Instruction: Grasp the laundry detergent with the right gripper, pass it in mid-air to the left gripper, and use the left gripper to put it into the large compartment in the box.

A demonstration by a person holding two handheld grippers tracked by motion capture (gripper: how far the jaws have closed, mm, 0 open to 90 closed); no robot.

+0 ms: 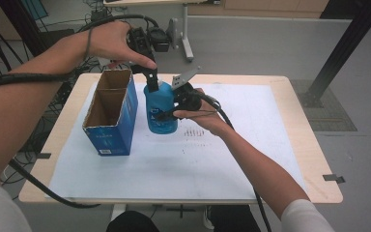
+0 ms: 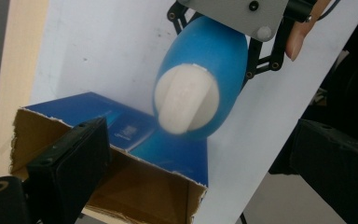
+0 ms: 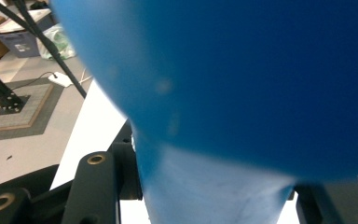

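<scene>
Bottle (image 1: 161, 110): smooth blue plastic, rounded, white cap.
Right gripper (image 1: 173, 104): fingers clamped on bottle.
Left gripper (image 1: 150, 77): fingers apart above cap.
Box (image 1: 112, 112): blue cardboard, torn rim.

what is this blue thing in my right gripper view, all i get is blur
Observer: A blue bottle with a white cap. The right gripper has its jaws shut on the bottle's body.
Operator: is it upright
Observer: Yes, in the high view it stands upright, beside an open blue cardboard box that is on its left.
Operator: wheres the other gripper
Observer: The left gripper hangs just above the cap with its jaws open.
</scene>
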